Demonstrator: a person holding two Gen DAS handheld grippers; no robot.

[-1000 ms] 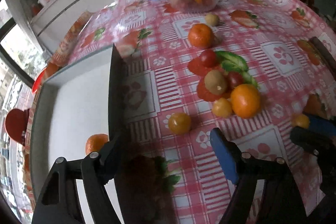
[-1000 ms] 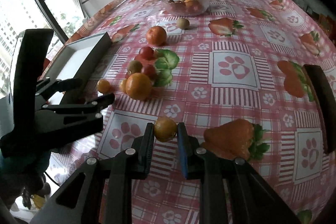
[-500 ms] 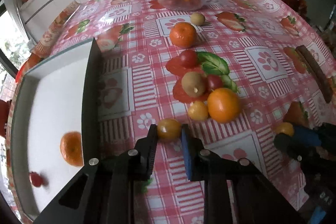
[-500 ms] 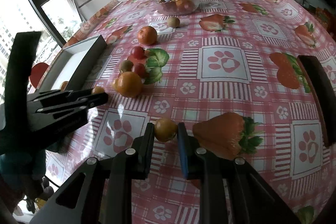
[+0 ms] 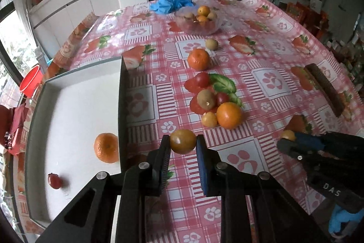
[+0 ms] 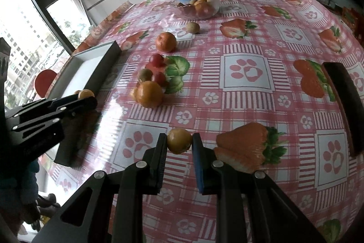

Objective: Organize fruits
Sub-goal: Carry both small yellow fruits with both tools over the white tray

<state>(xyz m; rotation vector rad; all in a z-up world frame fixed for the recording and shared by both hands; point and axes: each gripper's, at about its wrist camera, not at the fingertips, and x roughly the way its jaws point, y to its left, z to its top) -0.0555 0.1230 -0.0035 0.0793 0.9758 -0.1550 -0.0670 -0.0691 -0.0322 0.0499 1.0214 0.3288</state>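
My left gripper (image 5: 183,147) is shut on a small yellow-orange fruit (image 5: 182,141) and holds it above the tablecloth beside the white tray (image 5: 75,106). The tray holds a tangerine (image 5: 107,147) and a small red fruit (image 5: 54,181). My right gripper (image 6: 179,144) is shut on another small yellow-orange fruit (image 6: 179,140) near the table's front. A cluster of loose fruit lies mid-table: an orange (image 5: 228,115), a kiwi (image 5: 206,99), red tomatoes (image 5: 202,80), a tangerine (image 5: 198,58).
A clear bowl (image 5: 197,22) of fruit stands at the far side, with a blue cloth (image 5: 171,5) behind it. A small round fruit (image 5: 211,44) lies near the bowl. A dark brown bar (image 6: 343,104) lies at the right edge. The left gripper shows in the right wrist view (image 6: 85,98).
My left gripper went from open over the tray's edge to shut on the small yellow-orange fruit and has lifted it. My right gripper still holds its fruit.
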